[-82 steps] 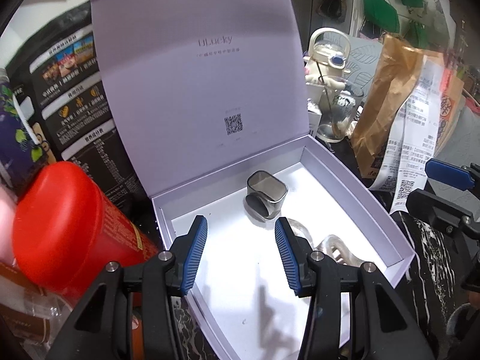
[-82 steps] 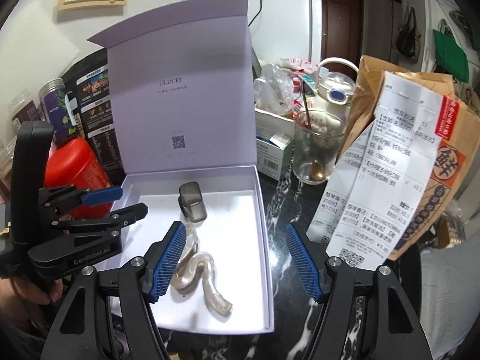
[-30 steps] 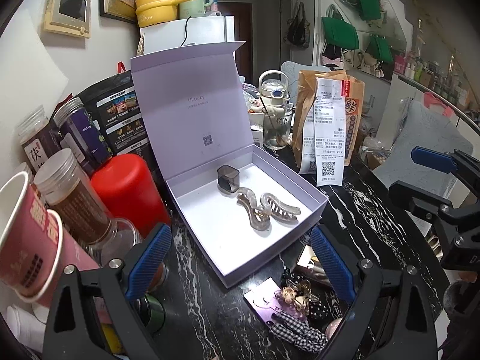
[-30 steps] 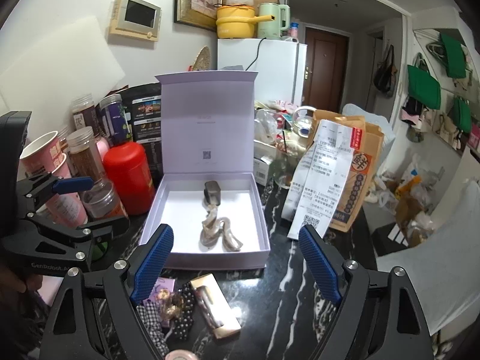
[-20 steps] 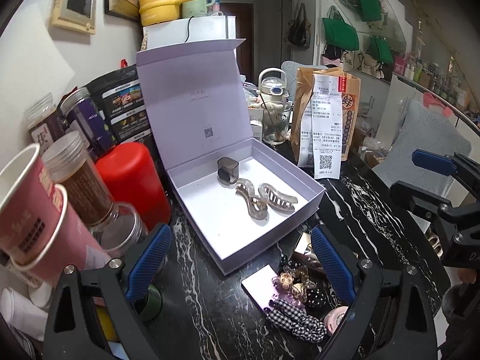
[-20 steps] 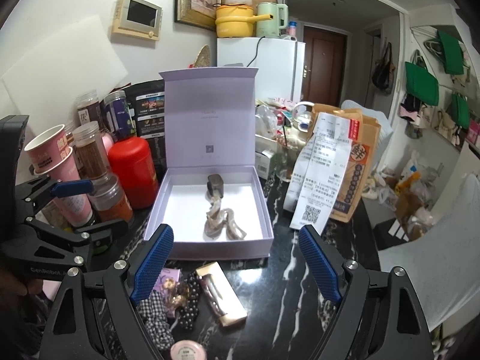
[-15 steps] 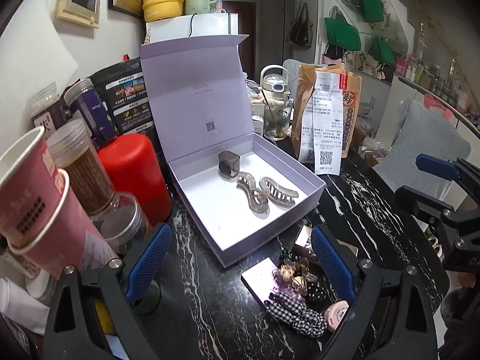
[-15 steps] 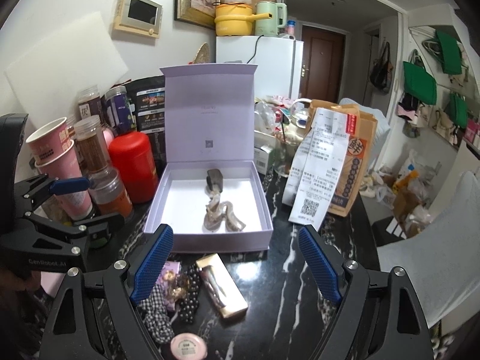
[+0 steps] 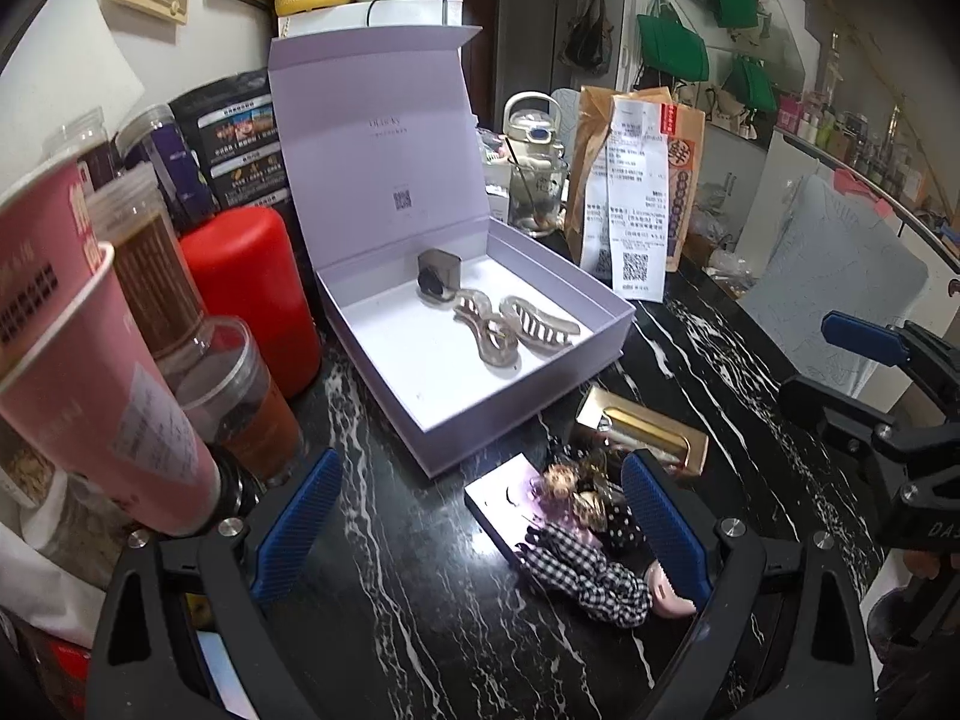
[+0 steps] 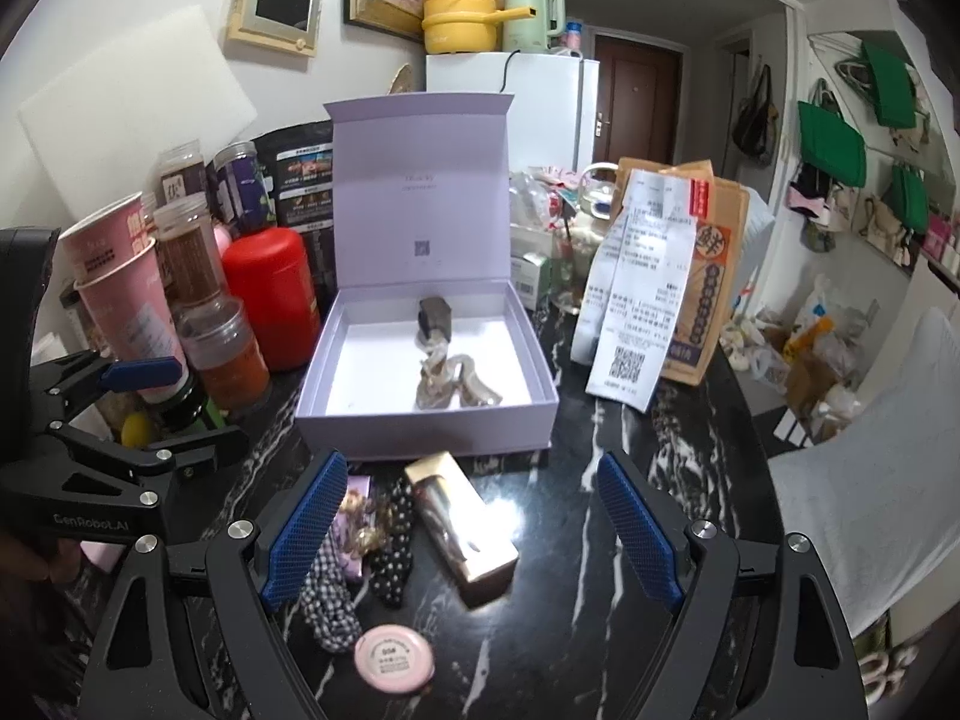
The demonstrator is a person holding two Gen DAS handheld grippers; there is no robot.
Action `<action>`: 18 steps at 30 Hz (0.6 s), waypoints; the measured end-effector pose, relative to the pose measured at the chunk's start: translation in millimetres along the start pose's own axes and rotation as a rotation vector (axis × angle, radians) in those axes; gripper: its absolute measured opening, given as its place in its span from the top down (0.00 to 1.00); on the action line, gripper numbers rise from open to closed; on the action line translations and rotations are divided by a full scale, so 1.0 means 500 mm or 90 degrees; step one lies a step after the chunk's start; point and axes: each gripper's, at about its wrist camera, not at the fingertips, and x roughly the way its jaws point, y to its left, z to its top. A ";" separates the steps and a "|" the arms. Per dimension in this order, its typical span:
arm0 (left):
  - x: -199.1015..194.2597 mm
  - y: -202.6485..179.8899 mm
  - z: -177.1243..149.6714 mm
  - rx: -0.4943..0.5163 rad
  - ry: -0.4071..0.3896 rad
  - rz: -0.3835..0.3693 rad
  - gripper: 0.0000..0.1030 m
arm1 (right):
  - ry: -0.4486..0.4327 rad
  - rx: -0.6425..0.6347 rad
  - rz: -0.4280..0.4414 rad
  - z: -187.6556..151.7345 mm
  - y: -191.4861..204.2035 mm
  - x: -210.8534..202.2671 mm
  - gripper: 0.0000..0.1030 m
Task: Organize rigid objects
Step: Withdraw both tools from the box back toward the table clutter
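An open lilac box [image 9: 606, 333] [image 10: 420, 429] stands on the black marble table with its lid upright. Inside lie a small grey square clip [image 9: 438, 273] [image 10: 435, 313] and two translucent claw clips [image 9: 510, 330] [image 10: 450, 381]. In front of the box lie a gold case [image 9: 645, 435] [image 10: 459, 525], checked and dotted hair ties [image 9: 585, 567] [image 10: 327, 591], a lilac card [image 9: 501, 495] and a pink round compact [image 10: 393, 657]. My left gripper [image 9: 480, 531] is open above the card and hair ties. My right gripper [image 10: 471, 531] is open over the gold case. Neither holds anything.
Left of the box stand a red canister [image 9: 249, 288] [image 10: 270, 294], pink paper cups [image 9: 90, 372] [image 10: 123, 294] and several jars. A brown paper bag with receipts [image 9: 639, 213] [image 10: 660, 282] and a glass [image 9: 534, 195] stand at the right and behind.
Both grippers have pulled back from the box and sunk a little. The gold case, hair ties and pink compact have come into fuller view in front of the box. Jaws stay wide.
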 end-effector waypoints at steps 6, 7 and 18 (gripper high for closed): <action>0.011 0.000 -0.027 -0.006 0.017 -0.015 0.07 | 0.013 0.016 0.011 -0.037 0.003 0.010 0.16; 0.014 0.001 -0.032 -0.009 0.021 -0.016 0.07 | 0.014 0.017 0.014 -0.043 0.003 0.010 0.16; 0.028 0.025 -0.085 -0.024 0.046 -0.012 0.07 | 0.030 0.026 0.046 -0.098 0.020 0.031 0.16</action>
